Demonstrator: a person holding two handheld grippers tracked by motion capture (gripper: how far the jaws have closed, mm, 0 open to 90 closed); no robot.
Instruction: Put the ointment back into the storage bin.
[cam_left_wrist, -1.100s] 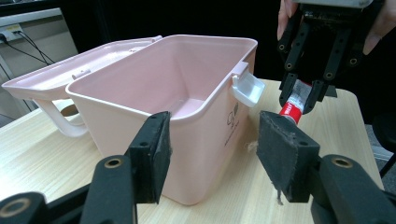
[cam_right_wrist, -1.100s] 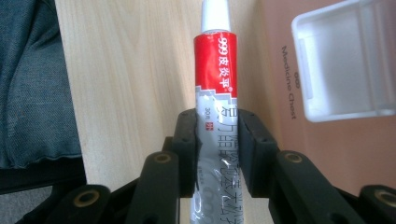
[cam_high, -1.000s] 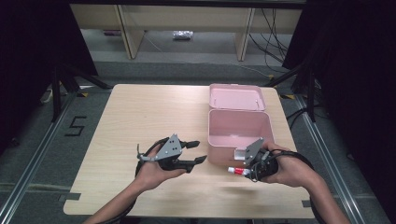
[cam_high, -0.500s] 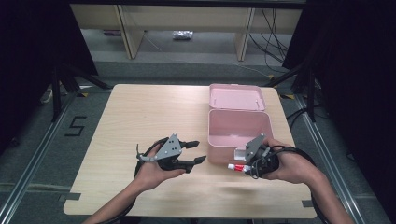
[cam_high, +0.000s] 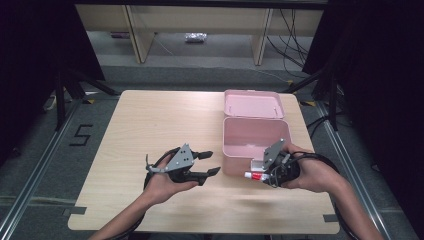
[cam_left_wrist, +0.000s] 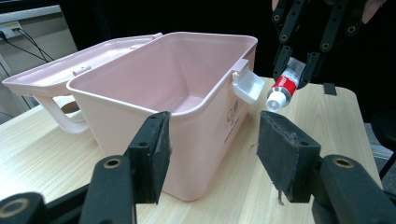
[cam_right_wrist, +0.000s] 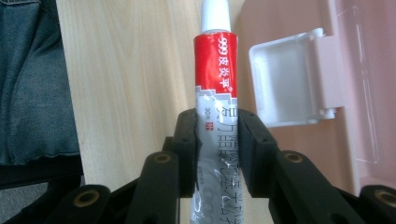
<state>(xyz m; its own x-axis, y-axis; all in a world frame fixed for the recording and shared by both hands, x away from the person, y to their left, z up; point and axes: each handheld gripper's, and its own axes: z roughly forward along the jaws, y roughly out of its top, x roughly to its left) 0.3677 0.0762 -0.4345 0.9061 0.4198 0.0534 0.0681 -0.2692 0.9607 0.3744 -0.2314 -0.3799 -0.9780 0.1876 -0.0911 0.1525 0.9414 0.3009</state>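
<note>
Tube (cam_right_wrist: 215, 93) clamped in right gripper (cam_right_wrist: 217, 149); beside box (cam_high: 252, 142); left gripper (cam_left_wrist: 212, 154) agape

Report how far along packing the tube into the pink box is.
Done: the pink plastic box stands open, lid back. In hand: the right tool clamps the red-and-silver ointment tube beside the box's front latch. Left: lifting it inside; the open left tool waits, holding nothing.

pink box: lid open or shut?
Open. The lid lies flipped back flat on the table behind the pink box, whose interior shows bare in the left gripper view; the white latch hangs free.
</note>
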